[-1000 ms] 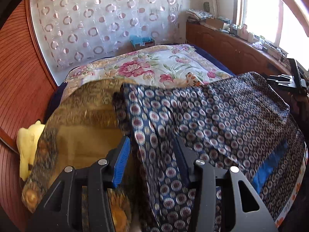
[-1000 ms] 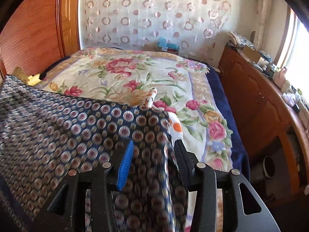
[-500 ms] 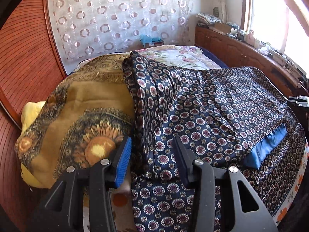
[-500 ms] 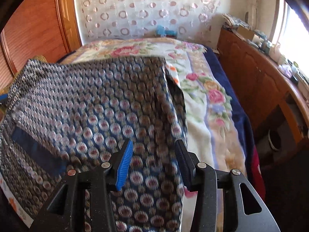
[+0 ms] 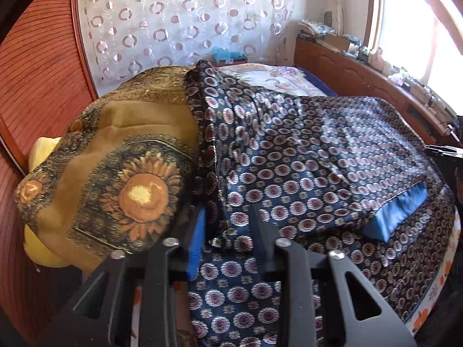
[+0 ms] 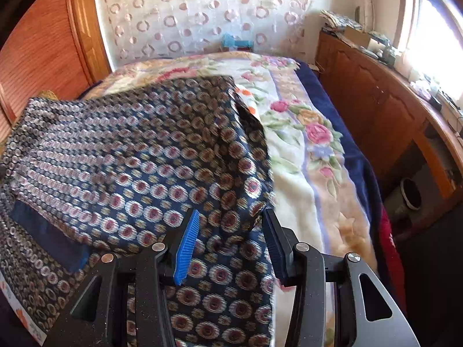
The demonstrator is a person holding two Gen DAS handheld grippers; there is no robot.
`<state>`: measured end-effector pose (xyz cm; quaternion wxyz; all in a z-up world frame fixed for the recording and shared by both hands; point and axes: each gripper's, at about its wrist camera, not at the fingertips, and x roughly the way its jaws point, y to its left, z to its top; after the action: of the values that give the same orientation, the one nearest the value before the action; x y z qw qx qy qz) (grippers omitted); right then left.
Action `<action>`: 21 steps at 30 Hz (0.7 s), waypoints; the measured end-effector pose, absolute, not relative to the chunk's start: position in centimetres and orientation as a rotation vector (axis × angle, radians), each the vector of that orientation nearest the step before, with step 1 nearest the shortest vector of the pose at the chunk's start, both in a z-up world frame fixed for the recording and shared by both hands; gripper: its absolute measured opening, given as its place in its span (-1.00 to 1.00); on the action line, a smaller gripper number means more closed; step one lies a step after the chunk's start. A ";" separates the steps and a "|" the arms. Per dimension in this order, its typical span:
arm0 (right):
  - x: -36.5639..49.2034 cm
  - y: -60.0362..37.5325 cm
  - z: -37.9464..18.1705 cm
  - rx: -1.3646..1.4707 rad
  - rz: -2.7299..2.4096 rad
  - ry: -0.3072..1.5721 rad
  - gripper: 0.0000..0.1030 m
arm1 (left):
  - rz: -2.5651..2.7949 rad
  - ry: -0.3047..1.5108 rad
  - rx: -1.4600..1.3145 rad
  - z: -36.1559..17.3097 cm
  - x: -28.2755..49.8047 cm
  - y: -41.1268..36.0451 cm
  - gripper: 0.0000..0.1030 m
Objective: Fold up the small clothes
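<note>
My left gripper (image 5: 230,232) has just been closing its jaws around a fold of the navy, medallion-patterned silky garment (image 5: 303,156); my right gripper's (image 6: 228,240) jaws stand part-open astride its edge. The garment lies folded over on the floral-blanketed bed (image 6: 303,156), beside a brown sunflower-print cushion (image 5: 115,173).
</note>
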<state>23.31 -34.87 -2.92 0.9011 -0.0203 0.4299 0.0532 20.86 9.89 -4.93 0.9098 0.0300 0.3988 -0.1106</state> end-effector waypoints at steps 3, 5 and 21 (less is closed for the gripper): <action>23.0 -34.3 -2.5 -0.047 0.139 0.869 -0.09 | -0.250 0.820 0.071 -5.0 20.7 9.4 -0.58; 22.8 -34.2 -2.4 -0.063 0.133 0.869 -0.09 | -0.244 0.832 0.082 -5.3 20.9 9.1 -0.58; 24.7 -34.0 -4.6 -0.130 0.104 0.905 -0.71 | -0.222 0.859 0.085 -6.3 22.1 8.9 -0.80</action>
<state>24.67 -34.00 -4.62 0.8959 -0.0630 0.4368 0.0501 22.15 8.92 -6.30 0.9023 0.0410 0.4155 -0.1074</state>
